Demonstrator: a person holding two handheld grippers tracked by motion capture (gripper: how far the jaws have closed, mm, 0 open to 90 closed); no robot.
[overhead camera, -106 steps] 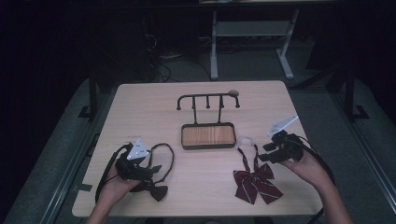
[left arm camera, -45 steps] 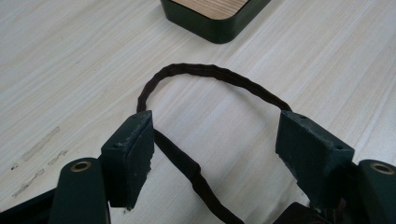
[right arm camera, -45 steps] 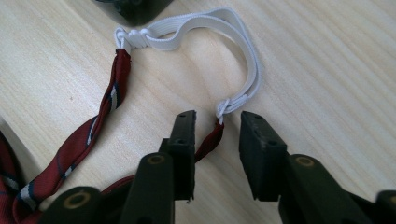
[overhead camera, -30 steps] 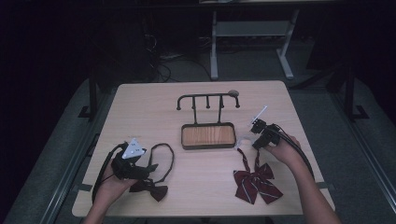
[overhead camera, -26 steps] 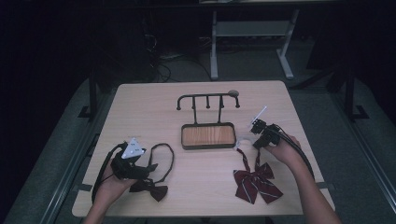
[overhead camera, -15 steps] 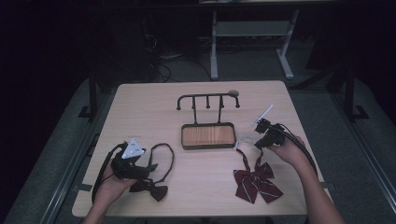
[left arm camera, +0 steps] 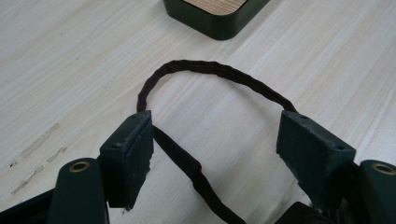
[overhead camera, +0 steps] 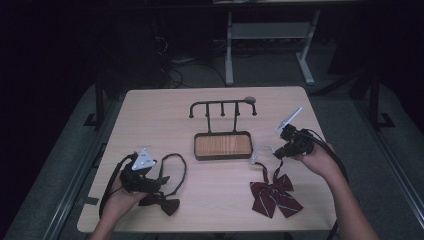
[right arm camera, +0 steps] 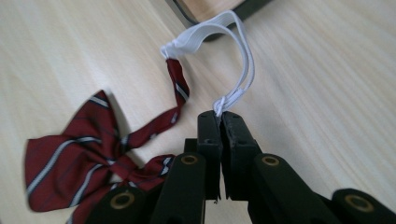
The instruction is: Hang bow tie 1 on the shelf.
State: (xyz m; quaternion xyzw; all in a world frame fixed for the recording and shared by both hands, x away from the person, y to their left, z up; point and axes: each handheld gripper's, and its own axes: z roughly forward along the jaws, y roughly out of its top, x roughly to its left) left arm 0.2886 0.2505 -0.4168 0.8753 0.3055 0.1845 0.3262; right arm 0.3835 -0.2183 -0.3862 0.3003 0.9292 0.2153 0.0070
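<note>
A red striped bow tie (overhead camera: 275, 197) lies on the table's right front, its white elastic strap (overhead camera: 262, 149) pulled up toward the tray. My right gripper (overhead camera: 278, 153) is shut on that strap; the right gripper view shows the elastic (right arm camera: 235, 51) pinched at my right gripper (right arm camera: 219, 116) tips, with the bow tie (right arm camera: 84, 161) slack below. A dark bow tie (overhead camera: 161, 202) lies at the left front with its dark strap loop (overhead camera: 175, 169). My left gripper (overhead camera: 156, 181) stands open over it. In the left gripper view the strap (left arm camera: 212, 70) arcs between the spread jaws of my left gripper (left arm camera: 217, 123).
A dark hook rack (overhead camera: 223, 106) rises from a wood-lined tray base (overhead camera: 196, 148) at mid-table; its corner (left arm camera: 219, 28) lies just beyond the dark strap. The table edge runs close behind both hands. A white table frame (overhead camera: 267, 32) stands on the floor beyond.
My right gripper moved in to the left from the table's right side, closed on the white elastic, then drew it slightly back to the right. The left gripper has stayed in place.
</note>
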